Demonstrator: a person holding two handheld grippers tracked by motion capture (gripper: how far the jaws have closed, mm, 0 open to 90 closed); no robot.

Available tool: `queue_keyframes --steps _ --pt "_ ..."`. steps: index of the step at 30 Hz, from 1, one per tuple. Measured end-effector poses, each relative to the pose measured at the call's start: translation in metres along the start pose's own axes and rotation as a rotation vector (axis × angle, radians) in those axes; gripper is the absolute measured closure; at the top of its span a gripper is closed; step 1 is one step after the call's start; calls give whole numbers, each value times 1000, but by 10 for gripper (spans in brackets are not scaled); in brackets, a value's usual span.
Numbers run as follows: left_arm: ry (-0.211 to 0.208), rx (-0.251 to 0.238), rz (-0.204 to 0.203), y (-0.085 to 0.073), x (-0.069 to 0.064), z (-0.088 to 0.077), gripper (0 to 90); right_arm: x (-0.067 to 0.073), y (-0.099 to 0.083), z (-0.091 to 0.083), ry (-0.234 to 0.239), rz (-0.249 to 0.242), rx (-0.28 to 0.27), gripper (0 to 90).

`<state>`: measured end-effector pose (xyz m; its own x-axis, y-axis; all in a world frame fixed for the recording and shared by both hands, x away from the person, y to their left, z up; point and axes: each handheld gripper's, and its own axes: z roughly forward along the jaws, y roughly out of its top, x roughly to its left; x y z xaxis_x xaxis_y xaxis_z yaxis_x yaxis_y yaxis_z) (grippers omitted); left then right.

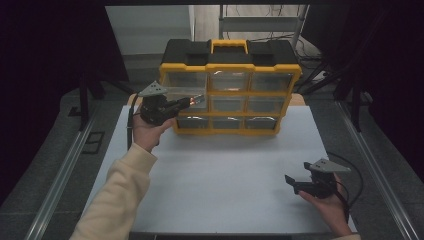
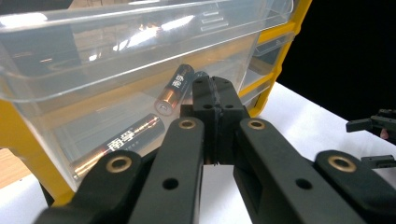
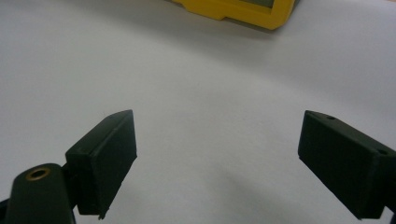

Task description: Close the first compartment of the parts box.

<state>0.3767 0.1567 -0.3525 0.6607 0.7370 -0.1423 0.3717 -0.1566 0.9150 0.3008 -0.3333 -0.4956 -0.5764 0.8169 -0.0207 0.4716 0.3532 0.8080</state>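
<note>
The left gripper (image 2: 215,100) has its fingers pressed together on the front lip of a clear plastic drawer (image 2: 116,60), which sits pulled partway out of the yellow and black organizer (image 1: 230,85) at the back of the table (image 1: 225,170). From the high view it looks like the left drawer of the middle row, though the exact row is hard to tell. Inside it lie 2 batteries (image 2: 173,89), both copper-and-black cylinders, loose on the drawer floor.

The right gripper (image 1: 292,184) rests low near the front right of the table, its fingers wide apart with nothing between them, well apart from the organizer.

Risks, as I judge them: the lip is thin, smooth, glossy plastic, so the hold could slip if the pull goes off-axis. If the drawer comes out too far it may drop clear of its slot and tip, and the round batteries would roll forward and spill. A sharp tug might also drag the whole organizer across the smooth white table surface, since nothing braces it.

The organizer has a hard moulded frame, yellow around 9 see-through drawers, with a black top and a yellow carry handle. The fingers are matt black blocks with brass rivets behind them.
</note>
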Motion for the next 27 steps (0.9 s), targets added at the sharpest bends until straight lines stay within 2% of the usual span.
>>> queue_keyframes --steps 16,27 --pt "27 -3 -17 3 8 10 900 -1 0 0 2 0 -1 120" --pt "28 -10 -35 6 16 18 900 -1 0 1 11 7 -4 120"
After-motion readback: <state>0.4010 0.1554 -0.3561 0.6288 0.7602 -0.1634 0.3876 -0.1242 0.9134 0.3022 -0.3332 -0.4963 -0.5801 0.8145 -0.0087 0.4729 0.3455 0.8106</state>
